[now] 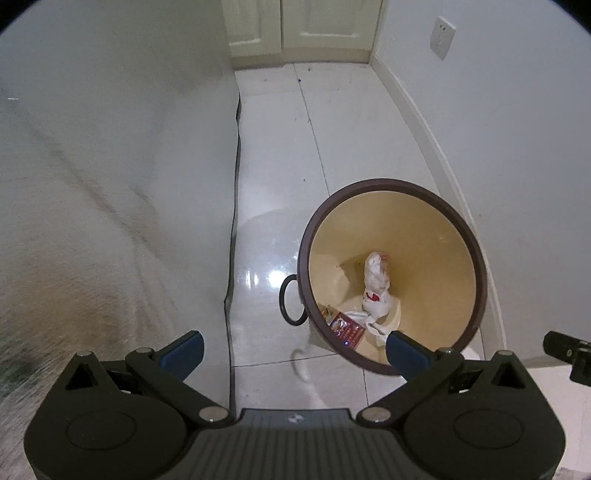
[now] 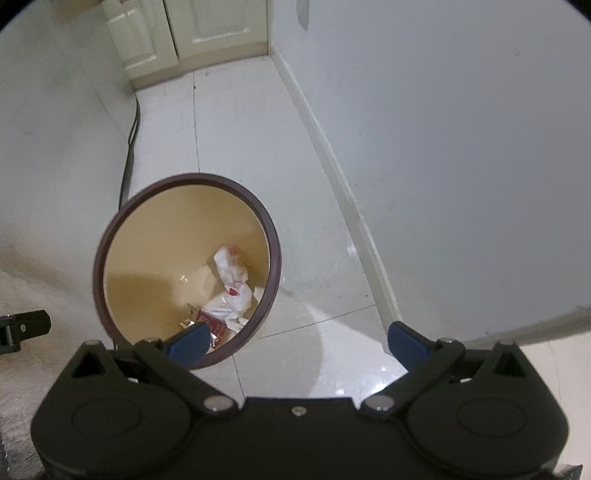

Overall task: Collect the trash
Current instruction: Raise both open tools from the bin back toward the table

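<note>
A round waste bin (image 1: 476, 251) (image 2: 110, 236) with a dark brown rim and tan inside stands on the white tiled floor. At its bottom lie crumpled white wrappers (image 1: 376, 280) (image 2: 232, 277) and a small red packet (image 1: 347, 326) (image 2: 216, 326). My left gripper (image 1: 293, 352) hovers open above the bin's near left rim, nothing between its blue pads. Just as wide open and just as bare, my right gripper (image 2: 295, 343) hangs above the floor to the right of the bin. Its tip (image 1: 565, 350) shows at the right edge of the left wrist view.
A white draped surface (image 1: 110, 184) with a dark edge runs along the left of the narrow passage. A white wall with a skirting board (image 2: 332, 166) and a wall socket (image 1: 441, 37) bounds the right. Cream cabinet doors (image 2: 184, 33) close the far end. A dark ring handle (image 1: 291, 301) hangs off the bin.
</note>
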A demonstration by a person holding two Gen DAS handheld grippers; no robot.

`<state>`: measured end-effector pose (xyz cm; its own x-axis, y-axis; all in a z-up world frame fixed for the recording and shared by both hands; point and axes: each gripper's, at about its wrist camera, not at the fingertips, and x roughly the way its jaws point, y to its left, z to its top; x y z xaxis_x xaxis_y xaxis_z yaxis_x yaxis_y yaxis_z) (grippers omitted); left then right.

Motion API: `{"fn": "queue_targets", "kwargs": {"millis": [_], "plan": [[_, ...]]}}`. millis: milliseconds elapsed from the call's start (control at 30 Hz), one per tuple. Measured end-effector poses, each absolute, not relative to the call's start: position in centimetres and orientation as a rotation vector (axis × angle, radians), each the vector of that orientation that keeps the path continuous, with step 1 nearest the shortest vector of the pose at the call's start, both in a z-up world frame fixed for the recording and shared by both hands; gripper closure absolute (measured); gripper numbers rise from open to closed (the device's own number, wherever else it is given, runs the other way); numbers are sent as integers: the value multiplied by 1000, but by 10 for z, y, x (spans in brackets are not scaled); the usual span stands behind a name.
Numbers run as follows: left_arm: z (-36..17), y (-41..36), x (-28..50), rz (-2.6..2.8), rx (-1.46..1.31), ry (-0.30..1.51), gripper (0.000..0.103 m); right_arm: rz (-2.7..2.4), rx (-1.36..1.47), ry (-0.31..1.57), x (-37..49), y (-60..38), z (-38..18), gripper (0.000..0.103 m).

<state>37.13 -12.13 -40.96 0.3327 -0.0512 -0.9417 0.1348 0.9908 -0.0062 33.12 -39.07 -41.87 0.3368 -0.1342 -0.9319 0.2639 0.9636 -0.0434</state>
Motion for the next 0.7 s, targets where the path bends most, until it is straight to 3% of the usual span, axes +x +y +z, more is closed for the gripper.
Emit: {"fn": "queue_targets", "kwargs": {"millis": [700], "plan": [[-260, -95, 258, -191, 51, 985, 0, -260, 93, 985, 225, -359, -266, 0]]}}
